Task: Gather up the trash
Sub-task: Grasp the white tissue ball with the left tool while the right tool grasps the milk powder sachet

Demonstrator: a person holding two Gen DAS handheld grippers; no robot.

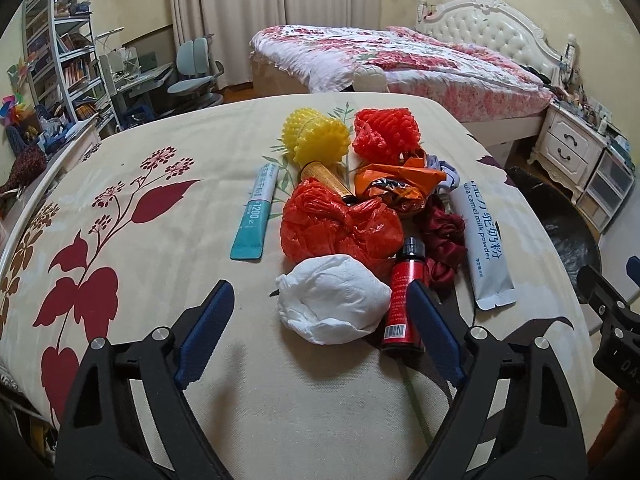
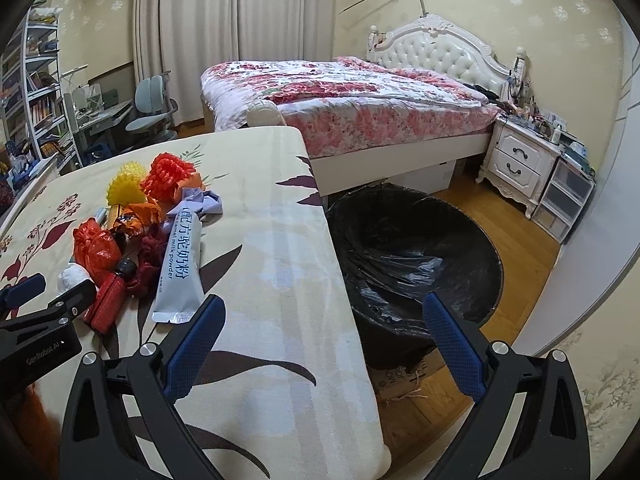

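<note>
Two blue pads of the left gripper stand spread with nothing pinched; the crumpled white tissue lies on the table just ahead between them, its long axis across the gap, a red bottle touching its right side. From the right wrist, the right gripper is spread and empty, straddling the table edge and the black-lined bin; the tissue lies far left, so the left hand is judged nearer.

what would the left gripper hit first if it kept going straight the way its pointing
Most likely the crumpled white tissue, which lies just ahead between the open left gripper fingers. The red bottle beside the right-hand finger is close too; depth is hard to judge.
</note>
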